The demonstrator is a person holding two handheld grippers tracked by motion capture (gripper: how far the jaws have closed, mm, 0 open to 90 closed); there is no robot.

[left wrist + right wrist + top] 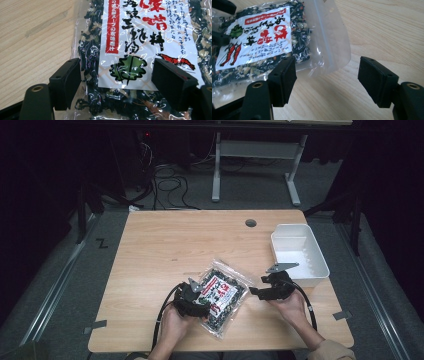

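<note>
A clear bag of dark dried seaweed (226, 296) with a white and red label lies flat on the wooden table (165, 250), near the front middle. My left gripper (204, 303) sits over the bag's near-left end, held by a hand. In the left gripper view its jaws (116, 85) stand wide apart above the bag (130, 37), the pads not pressing it. My right gripper (256, 292) is just right of the bag, pointing left toward it. It is open (327, 77) with bare table between the pads, and the bag's clear sealed end (329, 42) lies just ahead.
A white plastic bin (290, 226) stands empty at the table's right side, close behind my right gripper. A round cable hole (250, 223) sits near the far edge. Cables (167, 185) and a desk frame (216, 170) lie on the floor beyond the table.
</note>
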